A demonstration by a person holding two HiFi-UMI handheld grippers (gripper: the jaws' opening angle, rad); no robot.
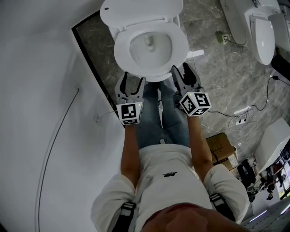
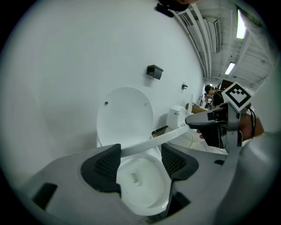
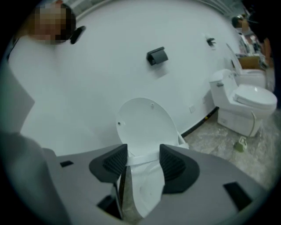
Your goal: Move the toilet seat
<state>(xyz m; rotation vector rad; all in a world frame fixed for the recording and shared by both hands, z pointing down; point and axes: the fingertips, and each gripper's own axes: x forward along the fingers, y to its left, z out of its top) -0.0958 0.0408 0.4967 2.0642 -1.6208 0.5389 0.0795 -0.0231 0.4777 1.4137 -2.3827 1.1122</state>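
The white toilet [image 1: 149,72] stands against the wall with its lid [image 1: 136,11] up. My left gripper [image 1: 131,81] and right gripper [image 1: 182,72] sit side by side at the front rim of the seat [image 1: 181,50]. In the left gripper view the seat [image 2: 145,144] is a raised white strip crossing the gap of the left gripper [image 2: 140,160] and reaching the right gripper [image 2: 210,127]. In the right gripper view the seat rim [image 3: 149,158] spans pad to pad across the right gripper [image 3: 144,162], below the lid [image 3: 145,127]. Both jaws stand wide, and neither pinches the rim.
A white wall [image 1: 45,113] runs along the left of the toilet. A second toilet [image 1: 265,36] stands at the right on the grey stone floor. Cables and a power strip [image 1: 240,120] and a cardboard box [image 1: 219,147] lie behind my right side. A black fitting [image 3: 157,56] hangs on the wall.
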